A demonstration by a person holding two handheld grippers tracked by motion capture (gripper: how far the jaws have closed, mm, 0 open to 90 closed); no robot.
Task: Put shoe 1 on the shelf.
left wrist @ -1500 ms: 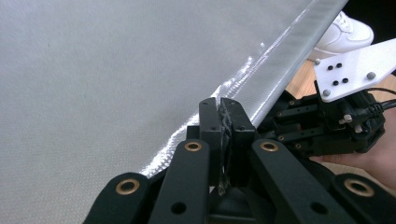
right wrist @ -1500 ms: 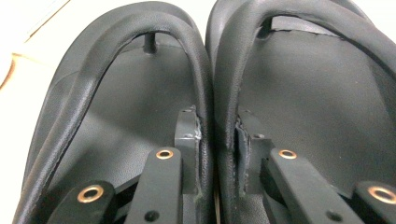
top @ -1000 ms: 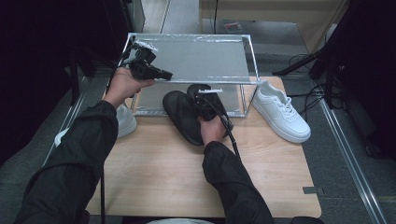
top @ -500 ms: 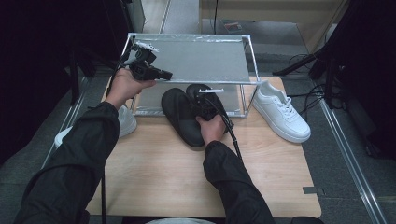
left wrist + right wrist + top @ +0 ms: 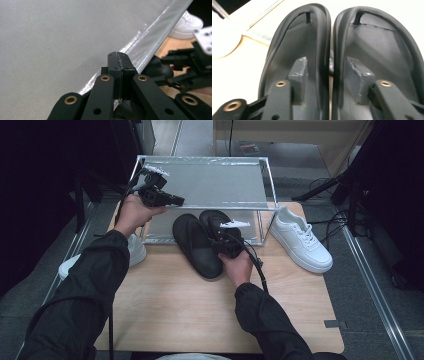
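Recording bench in a lab or test room, not a home. I work at a bare wooden table (image 5: 165, 310) standing on grey carpet, dark surroundings. Black tripod legs (image 5: 345, 190) and loose cables (image 5: 345, 227) crowd the floor to my right. Metal floor rail (image 5: 372, 290) runs alongside. A metal-framed shoe rack (image 5: 210, 182) serves as a prop.

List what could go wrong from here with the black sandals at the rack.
1. The right gripper straddles the touching inner edges of both black sandals; its pads look slack, so the pair may slip or split apart if lifted.
2. The sandals sit at the rack's front frame; pushing them in could snag a post.
3. The left gripper, shut, hovers at the rack's top shelf edge and could bump it.
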